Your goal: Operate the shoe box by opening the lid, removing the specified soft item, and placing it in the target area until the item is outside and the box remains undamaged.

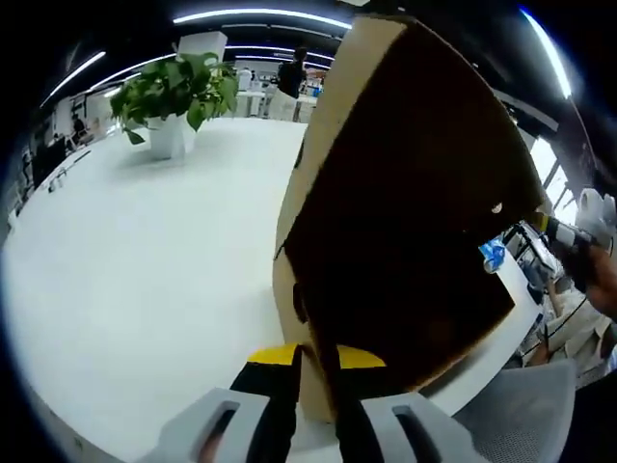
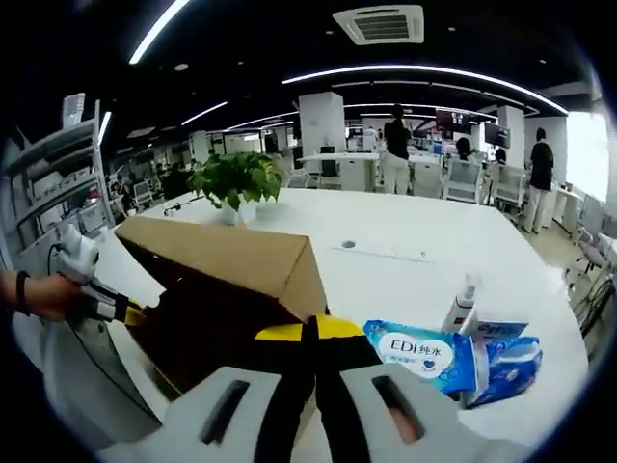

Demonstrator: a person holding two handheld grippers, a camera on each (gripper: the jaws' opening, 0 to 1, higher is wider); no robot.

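Opening the shoe box lid

We grip the shoe box (image 2: 227, 289) on the desk (image 2: 405, 241) from both ends, left gripper (image 1: 316, 362) and right gripper (image 2: 310, 333) fingers closed on its edges; next, lift the lid toward twelve o'clock.

The left gripper (image 1: 315, 371) has its two jaws pressed tight on the edge of the shoe box (image 1: 405, 212), at the box's near bottom corner. The right gripper (image 2: 310, 338) does the same at the other end of the box, with its jaws closed on the cardboard. In the right gripper view a hand (image 2: 43, 294) with a dark wristband holds the left gripper at the box's far left end.
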